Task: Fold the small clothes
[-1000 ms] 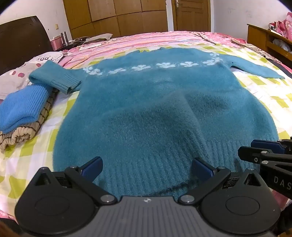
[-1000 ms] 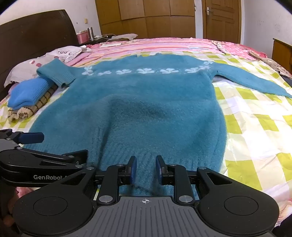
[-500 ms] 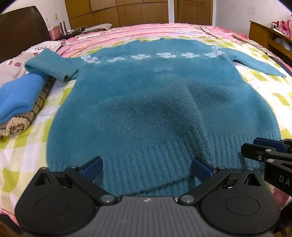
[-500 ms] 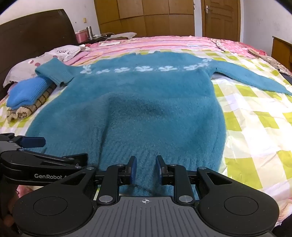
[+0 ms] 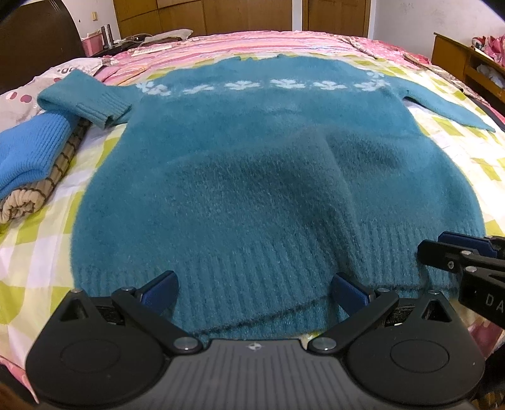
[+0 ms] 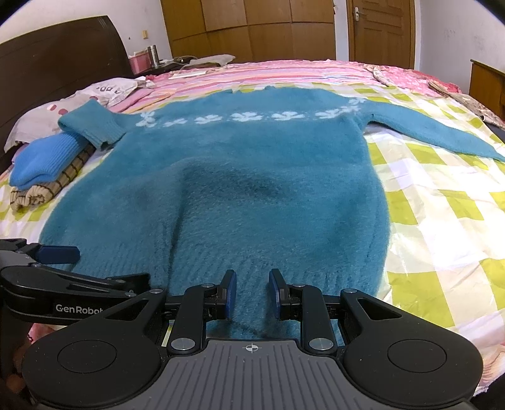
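I see the bed (image 6: pixel 442 227) filling both views, spread with a yellow-and-white checked sheet (image 5: pixel 38 252) and a pink striped cover (image 6: pixel 284 72) farther back. On it lies the teal sweater (image 5: pixel 252 176), flat and front up, hem toward me, a band of white flowers (image 6: pixel 246 117) across the chest. Its right-hand sleeve (image 6: pixel 435 135) runs out straight over the sheet; the other sleeve is folded back, its cuff (image 5: pixel 101 108) resting on a stack of folded clothes (image 5: pixel 31 164) beside the sweater, a blue knit on top of a striped one. A dark headboard (image 6: pixel 63 63) stands at the far left, wooden wardrobes (image 6: pixel 252 28) and a door (image 6: pixel 378 31) behind.

My left gripper (image 5: pixel 254 288) sits over the ribbed hem with its jaws wide open; the hem lies between them, not pinched. My right gripper (image 6: pixel 251 295) is at the hem farther right, jaws drawn close with knit bunched between the pads; I read that as gripping the sweater hem. Each gripper shows at the edge of the other's view.
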The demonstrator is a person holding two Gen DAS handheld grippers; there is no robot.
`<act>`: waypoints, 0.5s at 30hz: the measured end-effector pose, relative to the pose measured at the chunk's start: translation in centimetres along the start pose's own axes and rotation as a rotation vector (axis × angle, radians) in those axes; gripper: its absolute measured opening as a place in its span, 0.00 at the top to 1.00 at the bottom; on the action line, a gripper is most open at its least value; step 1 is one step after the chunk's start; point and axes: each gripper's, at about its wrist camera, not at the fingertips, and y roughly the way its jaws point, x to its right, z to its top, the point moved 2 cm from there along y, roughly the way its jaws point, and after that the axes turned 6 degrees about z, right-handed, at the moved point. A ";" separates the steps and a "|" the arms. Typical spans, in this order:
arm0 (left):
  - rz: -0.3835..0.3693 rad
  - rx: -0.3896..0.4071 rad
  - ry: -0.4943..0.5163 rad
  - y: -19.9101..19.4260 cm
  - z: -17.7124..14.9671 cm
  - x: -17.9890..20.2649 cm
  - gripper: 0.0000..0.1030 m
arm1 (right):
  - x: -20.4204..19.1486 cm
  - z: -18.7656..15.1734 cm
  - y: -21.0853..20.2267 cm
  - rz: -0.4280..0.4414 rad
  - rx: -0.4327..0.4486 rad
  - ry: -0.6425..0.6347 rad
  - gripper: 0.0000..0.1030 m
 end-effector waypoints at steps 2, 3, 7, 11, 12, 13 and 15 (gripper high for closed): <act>0.002 -0.007 0.007 0.1 -0.1 0.1 0.00 | 0.1 0.0 0.0 0.001 0.000 0.002 0.77; 0.004 -0.008 0.010 0.2 -0.2 0.2 0.00 | 0.1 0.0 0.0 0.001 0.000 0.002 0.77; 0.005 -0.014 0.009 0.4 -0.3 0.2 0.00 | 0.1 0.0 -0.1 0.002 -0.001 0.006 0.78; 0.002 -0.019 0.005 0.5 -0.3 0.1 0.00 | 0.3 0.0 -0.2 0.003 0.002 0.012 0.78; 0.003 -0.019 0.006 0.5 -0.4 0.2 0.00 | 0.4 0.0 -0.2 0.003 0.002 0.014 0.78; 0.002 -0.022 0.003 0.6 -0.4 0.2 0.00 | 0.4 0.0 -0.2 0.002 0.003 0.016 0.78; -0.002 -0.023 -0.004 0.6 -0.4 0.1 0.00 | 0.5 0.0 -0.3 0.000 0.003 0.020 0.78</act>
